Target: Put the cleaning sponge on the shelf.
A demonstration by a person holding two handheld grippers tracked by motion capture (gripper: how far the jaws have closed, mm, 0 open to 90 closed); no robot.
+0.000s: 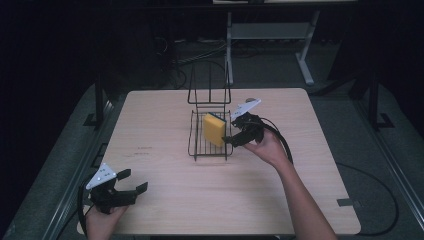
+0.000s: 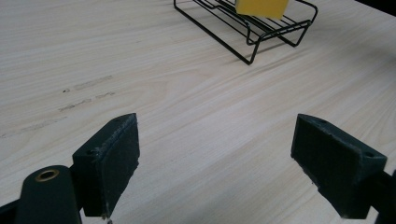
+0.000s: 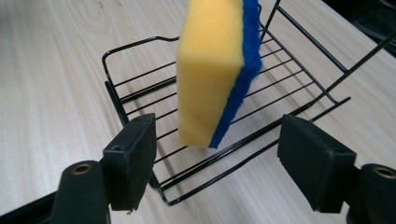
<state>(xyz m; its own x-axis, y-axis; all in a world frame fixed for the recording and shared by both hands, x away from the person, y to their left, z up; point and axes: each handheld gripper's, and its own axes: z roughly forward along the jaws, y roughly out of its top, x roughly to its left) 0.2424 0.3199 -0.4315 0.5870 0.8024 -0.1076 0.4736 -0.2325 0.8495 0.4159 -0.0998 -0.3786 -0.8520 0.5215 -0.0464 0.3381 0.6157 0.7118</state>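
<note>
Sponge (image 1: 214,129) stands on edge in black wire rack (image 1: 210,145), mid counter (image 1: 165,210); long axis upright, leaning. Yellow face toward R gripper (image 3: 217,161), blue scrub side behind.

R gripper (image 1: 234,138) just beside rack's right side, jaws wide apart, holding nothing; sponge dead ahead betw. jaws, not touched. Rack's front rail in the way.

L gripper (image 1: 131,188) well apart, near counter's front-left edge, jaws spread, holding nothing.

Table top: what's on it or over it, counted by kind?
Sponge, yellow with a blue side: 1
Black wire rack: 1
Hand-held grippers, left gripper and right gripper: 2
Total: 4
</note>
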